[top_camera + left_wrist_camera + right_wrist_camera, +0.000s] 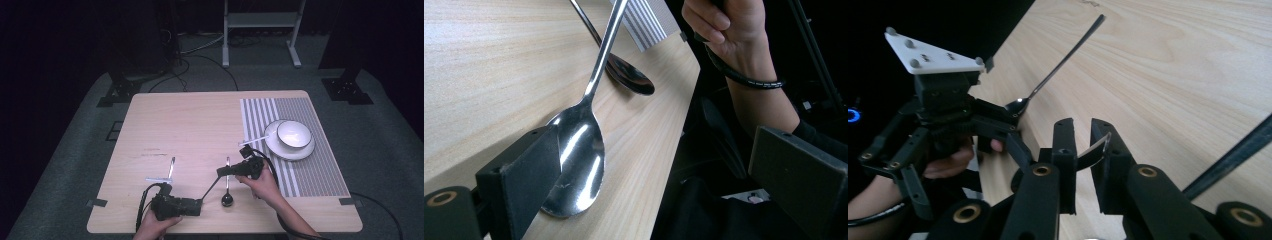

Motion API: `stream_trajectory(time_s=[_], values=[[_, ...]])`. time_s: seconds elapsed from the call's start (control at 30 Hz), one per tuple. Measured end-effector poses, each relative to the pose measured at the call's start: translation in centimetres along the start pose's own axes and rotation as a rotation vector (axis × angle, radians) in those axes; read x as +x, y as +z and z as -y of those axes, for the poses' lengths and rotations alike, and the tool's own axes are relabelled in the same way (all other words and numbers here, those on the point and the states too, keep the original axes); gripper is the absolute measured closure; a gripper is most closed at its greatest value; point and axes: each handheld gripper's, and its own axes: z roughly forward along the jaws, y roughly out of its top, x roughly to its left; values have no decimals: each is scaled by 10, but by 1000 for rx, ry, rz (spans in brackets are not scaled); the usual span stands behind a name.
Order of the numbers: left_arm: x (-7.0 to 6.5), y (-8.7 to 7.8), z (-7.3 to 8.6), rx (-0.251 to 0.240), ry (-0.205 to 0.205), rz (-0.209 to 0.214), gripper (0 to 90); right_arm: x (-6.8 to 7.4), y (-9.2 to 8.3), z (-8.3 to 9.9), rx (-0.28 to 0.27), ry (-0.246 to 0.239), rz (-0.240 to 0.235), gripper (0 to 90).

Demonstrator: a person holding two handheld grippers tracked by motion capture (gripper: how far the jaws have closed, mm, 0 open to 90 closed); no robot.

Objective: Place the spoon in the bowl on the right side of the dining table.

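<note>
High view: the left gripper [200, 202] and right gripper [222, 171] are seen over a wooden table [200, 125], with a bowl [294, 134] on a plate [300, 150] on a striped mat [315, 170]. Left gripper view: jaws are held wide apart around a spoon [576, 160]; a second spoon [629, 77] lies beyond. Right gripper view: jaws are closed on a metal handle [1095, 149].

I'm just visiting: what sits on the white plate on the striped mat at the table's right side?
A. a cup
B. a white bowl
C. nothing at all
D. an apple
B: in the high view a white bowl with a dark rim stands on the plate, which rests on the striped mat.
</note>
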Motion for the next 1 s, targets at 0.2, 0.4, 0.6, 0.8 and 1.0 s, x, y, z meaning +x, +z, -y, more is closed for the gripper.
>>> stream_trajectory(time_s=[0.2,0.4,0.6,0.8,1.0], values=[[-1,-2,-1,-8,12,11,51,0,-1,-7,-7,38,-77,884],[-6,-11,-3,-45,37,19,51,0,0,-14,0,47,-92,886],[-8,-18,-3,-66,43,17,51,-2,-2,-20,6,47,-85,886],[-10,-21,-4,-75,52,15,51,-5,-8,-25,2,44,-70,887],[-9,-23,-4,-83,54,9,51,-8,-14,-29,-5,47,-62,887]])
